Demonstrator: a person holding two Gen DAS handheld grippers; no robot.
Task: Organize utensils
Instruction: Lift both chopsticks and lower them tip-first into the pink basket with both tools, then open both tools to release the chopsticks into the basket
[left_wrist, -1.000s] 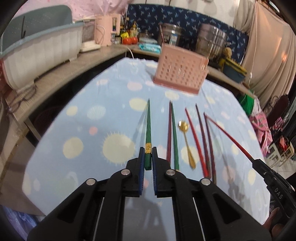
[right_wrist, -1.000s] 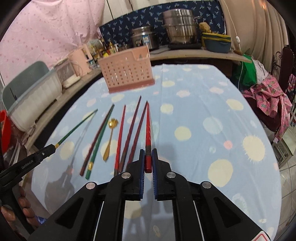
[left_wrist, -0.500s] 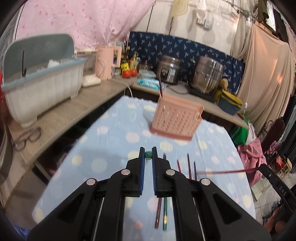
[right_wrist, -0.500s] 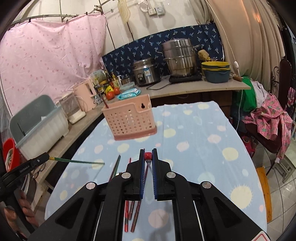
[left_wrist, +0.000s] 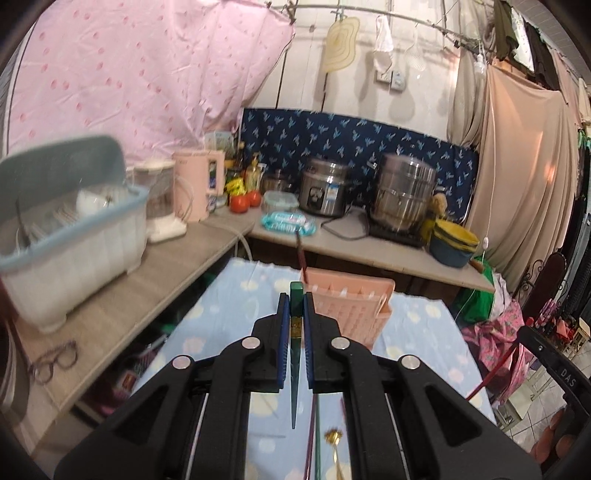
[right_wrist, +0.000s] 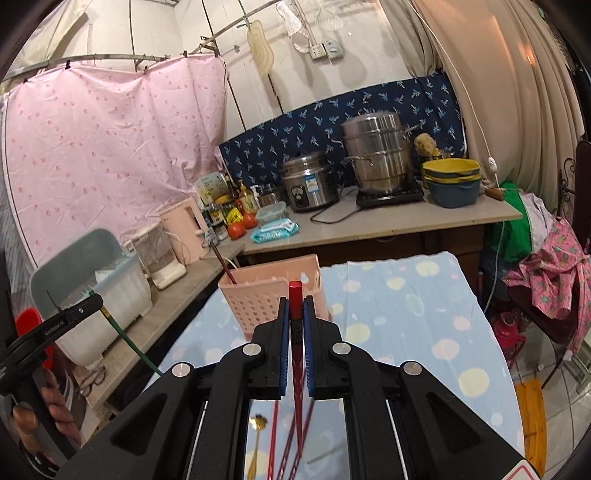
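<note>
My left gripper is shut on a green chopstick, held upright with its tip hanging down above the table. My right gripper is shut on a red chopstick, also upright. The pink slotted utensil basket stands at the far end of the table, beyond both grippers, with one dark chopstick in its left corner; it also shows in the right wrist view. Below lie more chopsticks and a gold spoon.
The table has a blue dotted cloth. A counter behind holds steel pots, a pink kettle and a dish rack. Glasses lie on the left counter. A chair with pink cloth stands right.
Both grippers have lifted their chopsticks off the table and tilted them from flat to upright, tips down. The views now look across at the basket and counter.
</note>
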